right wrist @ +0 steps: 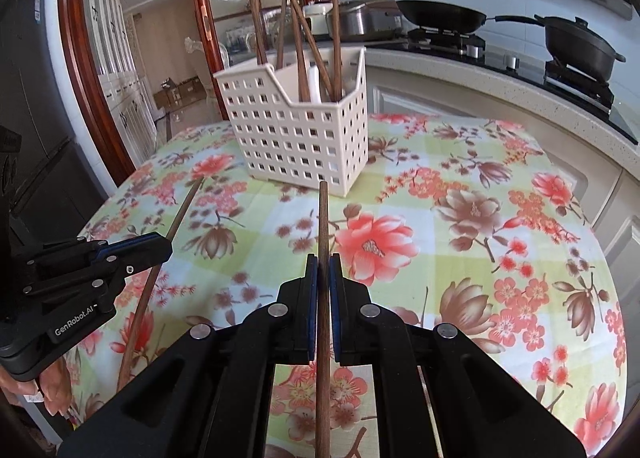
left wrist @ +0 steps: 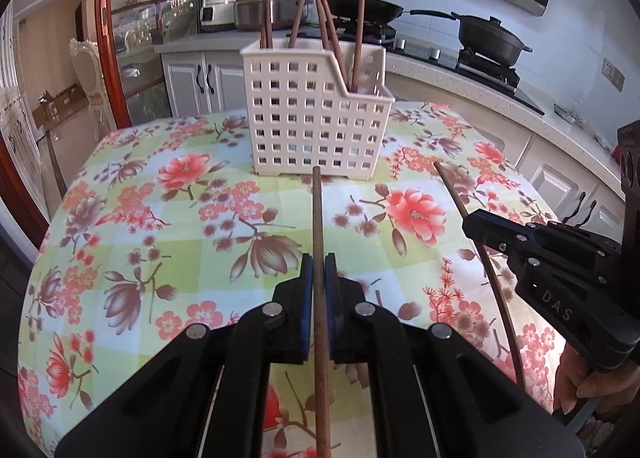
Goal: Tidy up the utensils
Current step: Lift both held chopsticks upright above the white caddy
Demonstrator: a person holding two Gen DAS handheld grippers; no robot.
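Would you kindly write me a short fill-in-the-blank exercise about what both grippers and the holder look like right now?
1. The left gripper is shut on a wooden ____.
2. The right gripper holds ____ chopstick.
3. The white perforated holder stands on a tablecloth printed with ____.
4. The chopsticks already in the holder stand with their upper ends pointing ____.

Missing words: chopstick; one; flowers; up

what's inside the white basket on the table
Several brown chopsticks stand in the basket, leaning at different angles, tops well above its rim. Something pale shows among them in the right view; I cannot tell what. Their lower ends and the basket's floor are hidden by its walls.
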